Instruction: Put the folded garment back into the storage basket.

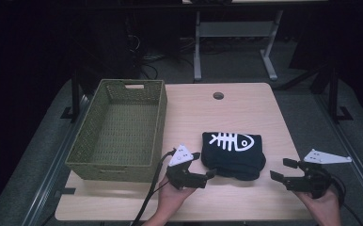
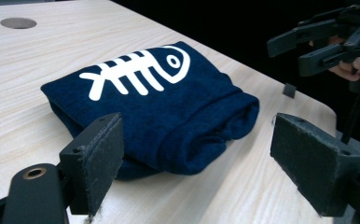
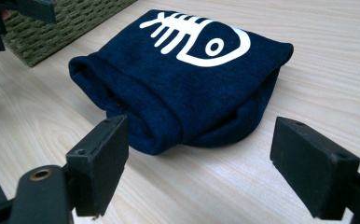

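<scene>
ok, folded cloth (image 1: 234,154) lies between ur grippers, long axis side-to-side; left gripper (image 1: 202,165) just beside it, nearer, right gripper (image 1: 283,170) farther; both jaws spread, empty.

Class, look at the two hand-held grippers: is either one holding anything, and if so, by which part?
Nothing is held. The left hand-held gripper and right hand-held gripper are both open, flanking the folded navy cloth on the table.

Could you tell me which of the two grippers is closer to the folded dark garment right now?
The left gripper: its jaws almost reach the garment, while the right gripper sits apart from it.
</scene>
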{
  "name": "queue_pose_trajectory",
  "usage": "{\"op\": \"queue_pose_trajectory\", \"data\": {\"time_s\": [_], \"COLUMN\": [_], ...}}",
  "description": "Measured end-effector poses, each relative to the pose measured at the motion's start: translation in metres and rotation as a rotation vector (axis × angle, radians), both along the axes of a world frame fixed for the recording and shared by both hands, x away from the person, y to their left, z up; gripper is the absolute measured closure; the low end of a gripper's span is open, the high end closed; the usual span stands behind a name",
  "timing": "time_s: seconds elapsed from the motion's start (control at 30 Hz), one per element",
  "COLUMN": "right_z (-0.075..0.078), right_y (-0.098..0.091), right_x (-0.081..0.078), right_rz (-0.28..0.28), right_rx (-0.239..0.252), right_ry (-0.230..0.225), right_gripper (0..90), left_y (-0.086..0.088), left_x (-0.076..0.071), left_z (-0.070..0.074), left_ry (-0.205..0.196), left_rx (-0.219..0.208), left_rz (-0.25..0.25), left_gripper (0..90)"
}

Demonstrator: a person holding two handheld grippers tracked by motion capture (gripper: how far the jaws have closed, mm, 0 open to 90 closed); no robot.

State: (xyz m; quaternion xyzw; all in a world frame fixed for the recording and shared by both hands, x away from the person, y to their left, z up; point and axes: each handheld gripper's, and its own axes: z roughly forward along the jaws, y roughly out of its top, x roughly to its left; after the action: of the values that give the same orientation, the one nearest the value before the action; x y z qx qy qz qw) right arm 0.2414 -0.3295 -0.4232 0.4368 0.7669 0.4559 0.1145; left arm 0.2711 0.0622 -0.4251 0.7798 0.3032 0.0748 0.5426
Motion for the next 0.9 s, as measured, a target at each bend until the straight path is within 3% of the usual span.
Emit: {"op": "queue_pose_trajectory", "data": {"time_s": [0.17,0.57,0.6,0.73,0.9], "right_z": [0.002,0.010,0.010,0.011,0.010], "right_y": [0.002,0.012,0.013,0.018,0.021], "right_x": [0.009,0.031,0.032,0.043,0.054], "right_rz": [0.006,0.024,0.023,0.026,0.007], "right_rx": [-0.007,-0.021,-0.018,-0.020,-0.022], "right_ry": [0.025,0.038,0.041,0.050,0.059], "right_gripper": [19.1,19.0,19.1,19.4,19.7], "left_y": [-0.004,-0.005,-0.007,-0.011,-0.011], "left_x": [0.008,0.032,0.037,0.044,0.055], "left_z": [0.000,-0.005,-0.008,-0.010,-0.014], "left_ry": [0.016,0.056,0.080,0.090,0.120], "left_rx": [0.008,0.022,0.021,0.047,0.038], "left_rz": [0.010,0.072,0.080,0.093,0.118], "left_gripper": [16.9,16.9,16.9,16.9,17.2]}}
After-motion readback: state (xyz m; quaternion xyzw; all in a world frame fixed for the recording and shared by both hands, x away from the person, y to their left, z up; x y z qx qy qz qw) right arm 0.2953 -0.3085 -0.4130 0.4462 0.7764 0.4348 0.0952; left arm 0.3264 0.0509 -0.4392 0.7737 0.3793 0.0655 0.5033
